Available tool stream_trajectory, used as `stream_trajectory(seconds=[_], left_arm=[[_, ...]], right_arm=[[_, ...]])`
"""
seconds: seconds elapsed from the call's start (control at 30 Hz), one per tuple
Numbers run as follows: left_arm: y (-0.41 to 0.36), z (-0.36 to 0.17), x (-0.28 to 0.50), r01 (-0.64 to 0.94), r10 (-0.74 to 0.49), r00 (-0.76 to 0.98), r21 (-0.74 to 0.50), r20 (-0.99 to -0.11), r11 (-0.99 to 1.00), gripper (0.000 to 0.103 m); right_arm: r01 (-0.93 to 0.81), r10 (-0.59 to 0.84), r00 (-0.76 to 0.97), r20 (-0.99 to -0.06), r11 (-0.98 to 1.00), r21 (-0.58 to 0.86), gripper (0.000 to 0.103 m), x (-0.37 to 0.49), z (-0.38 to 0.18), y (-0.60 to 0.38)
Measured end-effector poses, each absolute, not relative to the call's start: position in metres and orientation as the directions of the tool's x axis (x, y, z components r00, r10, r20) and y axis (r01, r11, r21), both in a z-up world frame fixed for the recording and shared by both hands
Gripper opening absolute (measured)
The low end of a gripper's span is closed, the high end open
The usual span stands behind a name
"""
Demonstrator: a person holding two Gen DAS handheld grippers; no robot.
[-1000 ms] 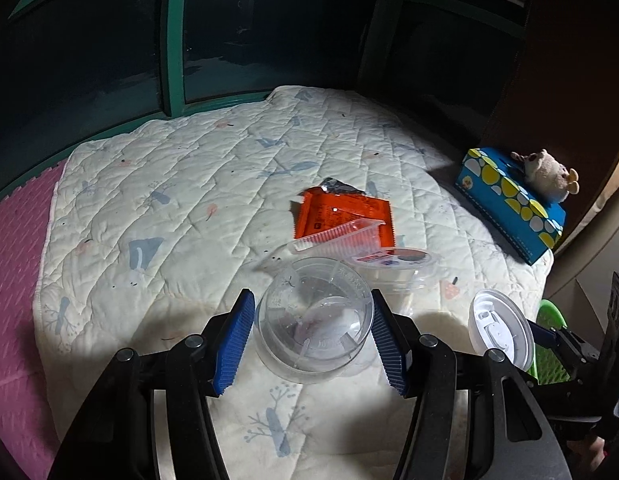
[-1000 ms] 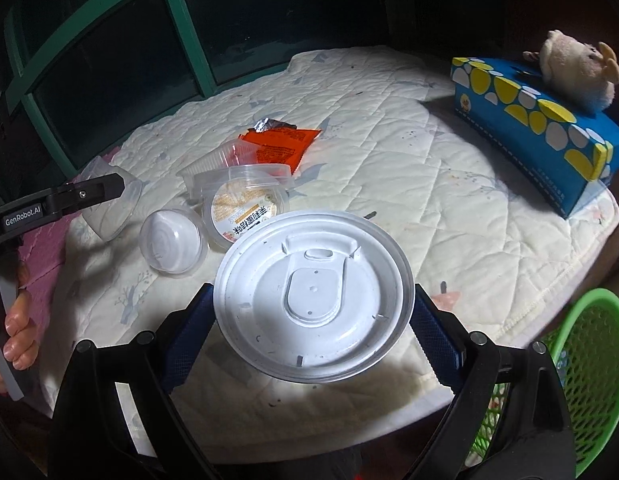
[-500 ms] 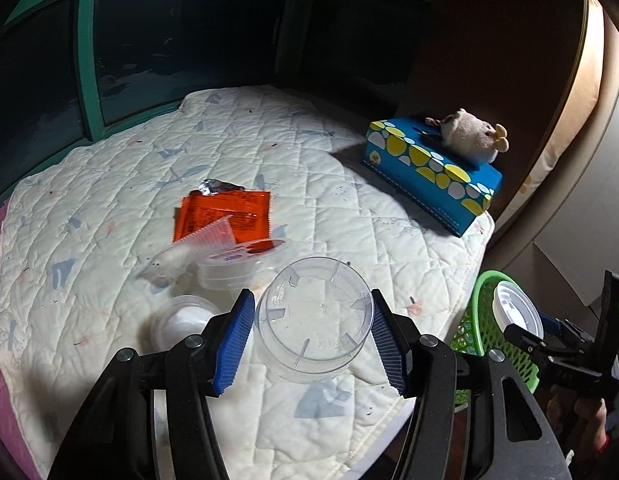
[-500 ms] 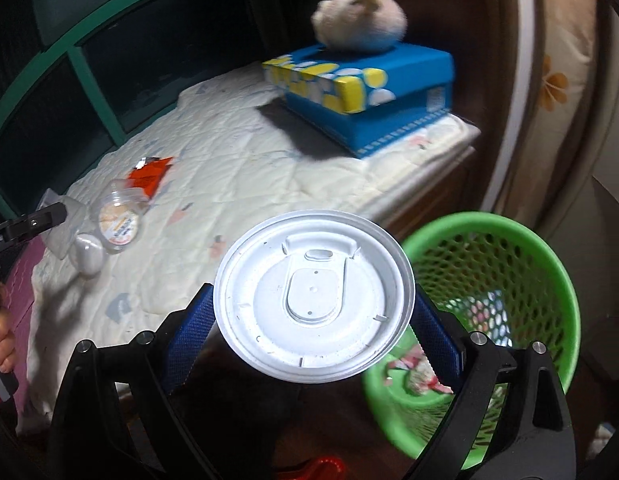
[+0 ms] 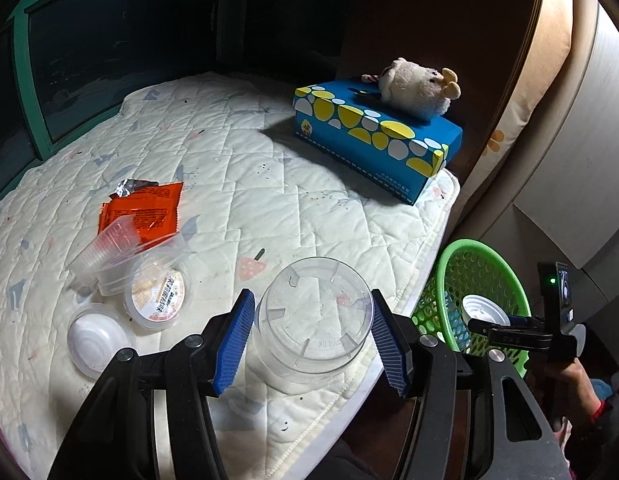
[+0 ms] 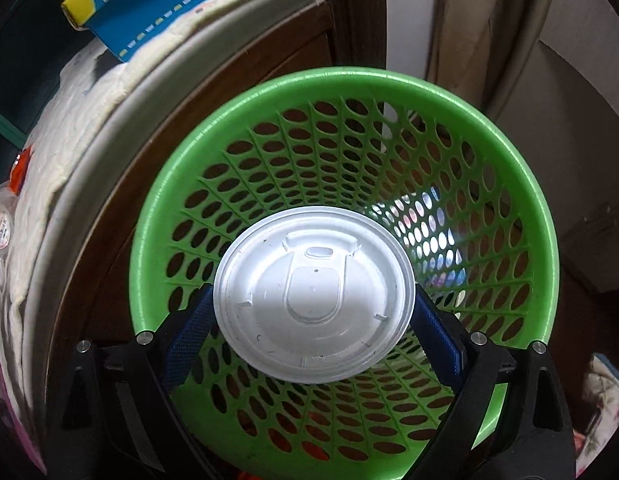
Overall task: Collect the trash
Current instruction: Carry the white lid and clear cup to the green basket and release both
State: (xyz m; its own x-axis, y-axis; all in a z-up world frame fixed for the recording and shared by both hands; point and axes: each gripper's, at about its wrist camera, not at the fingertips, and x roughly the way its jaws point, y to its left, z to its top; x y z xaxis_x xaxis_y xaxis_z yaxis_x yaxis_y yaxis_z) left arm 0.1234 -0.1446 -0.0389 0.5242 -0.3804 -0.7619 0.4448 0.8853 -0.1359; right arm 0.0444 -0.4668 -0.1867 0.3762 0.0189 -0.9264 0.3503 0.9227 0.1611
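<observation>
Over the green basket (image 6: 541,216), right gripper (image 6: 311,312) pinches a white lid (image 6: 313,300) for dropping; beside it, left gripper (image 5: 313,340) clamps a clear cup (image 5: 313,316).

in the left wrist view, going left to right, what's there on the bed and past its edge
white lid → sealed cup → clear cup in the left gripper → tissue box with a plush toy on top → green basket, with the right gripper holding a flat lid over it
</observation>
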Motion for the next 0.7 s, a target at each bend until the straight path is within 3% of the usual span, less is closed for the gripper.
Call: stream_trajectory(seconds=[0.4, 0.7], left_arm=[[-0.160, -0.047, 0.122, 0.471, -0.391, 0.495, -0.137, -0.776, 0.871, 0.056], [-0.179, -0.047, 0.115, 0.504, -0.417, 0.475, -0.149, -0.775, 0.851, 0.056]], right_arm=[[0.395, 0.019, 0.314, -0.949, 0.907, 0.148, 0.094, 0.060, -0.206, -0.477], [0.404, 0.021, 0.359, -0.933, 0.898, 0.176, 0.096, 0.037, -0.191, -0.482]])
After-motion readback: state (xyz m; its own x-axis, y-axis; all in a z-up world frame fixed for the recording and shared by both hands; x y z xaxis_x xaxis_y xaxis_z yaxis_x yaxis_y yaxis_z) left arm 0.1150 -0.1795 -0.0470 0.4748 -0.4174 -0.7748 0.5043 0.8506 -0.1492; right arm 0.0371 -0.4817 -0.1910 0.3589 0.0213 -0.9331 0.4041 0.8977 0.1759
